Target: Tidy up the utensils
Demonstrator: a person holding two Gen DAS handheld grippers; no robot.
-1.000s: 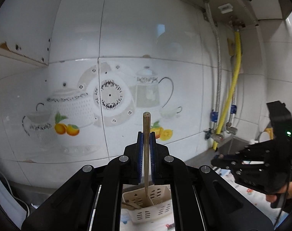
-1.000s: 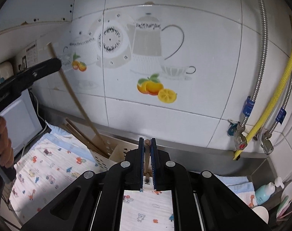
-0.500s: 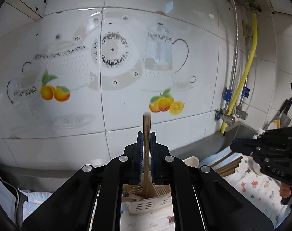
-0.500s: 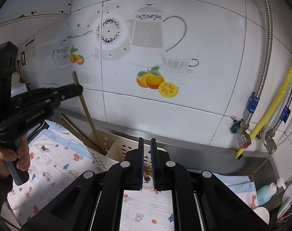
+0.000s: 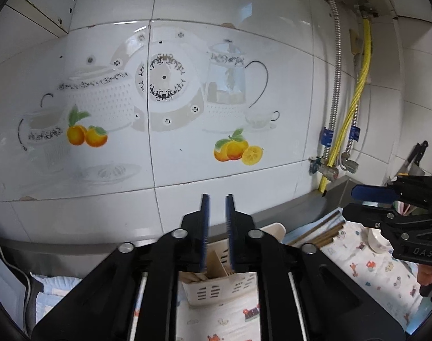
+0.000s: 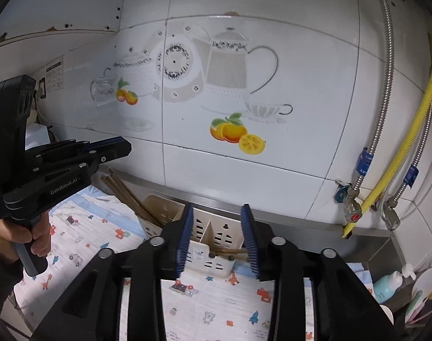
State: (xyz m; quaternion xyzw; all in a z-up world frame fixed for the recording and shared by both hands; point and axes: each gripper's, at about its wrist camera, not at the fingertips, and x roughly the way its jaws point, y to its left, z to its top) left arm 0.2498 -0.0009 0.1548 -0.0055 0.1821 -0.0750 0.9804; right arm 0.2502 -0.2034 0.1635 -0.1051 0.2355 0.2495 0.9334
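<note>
Both grippers held a chopstick a second ago and now hold nothing: the left gripper (image 5: pixel 216 196) has its jaws parting with only air between them, and the right gripper (image 6: pixel 217 209) spreads wider, also bare. The chopsticks (image 6: pixel 230 253) now lie in the cream holder (image 6: pixel 210 237) on the printed cloth (image 6: pixel 82 244), so this drop looks done, though more chopsticks (image 5: pixel 319 231) still wait on the cloth
</note>
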